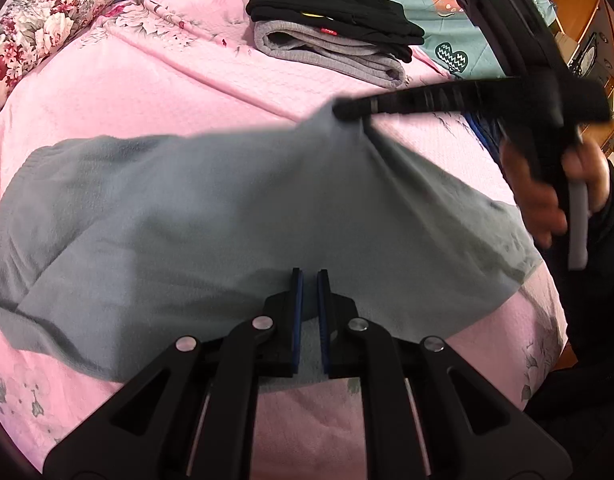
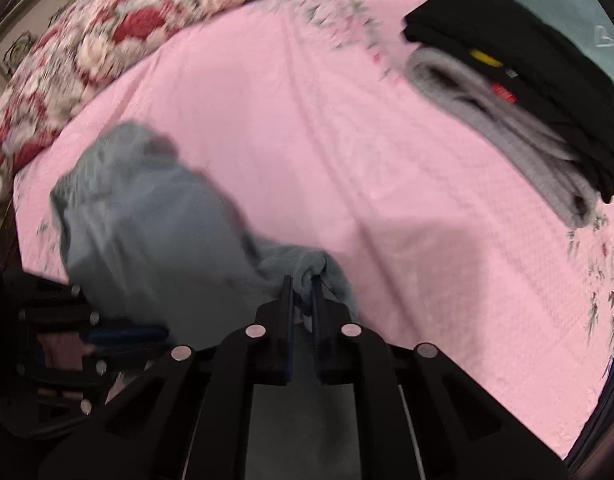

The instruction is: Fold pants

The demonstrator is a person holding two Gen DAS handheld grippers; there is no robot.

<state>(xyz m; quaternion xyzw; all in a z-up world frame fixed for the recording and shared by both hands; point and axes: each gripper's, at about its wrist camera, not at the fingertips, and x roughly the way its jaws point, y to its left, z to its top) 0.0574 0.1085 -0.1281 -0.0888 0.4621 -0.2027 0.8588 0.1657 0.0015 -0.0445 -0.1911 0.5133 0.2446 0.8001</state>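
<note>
Both pairs of fingers are closed on the blue-grey pants (image 1: pixel 211 216): the left gripper (image 1: pixel 310 280) at the near hem, the right gripper (image 2: pixel 302 284) on a far, raised corner. From them the cloth stretches leftward across the pink bedspread (image 1: pixel 155 92).

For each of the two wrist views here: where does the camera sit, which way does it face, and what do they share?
Left wrist: sits behind the left gripper, facing across the pink bedspread at the grey-blue pants; the right gripper and right hand show.
Right wrist: sits behind the right gripper, facing the floral pillow; the left gripper shows.
Shared: pants, bedspread, folded stack.
</note>
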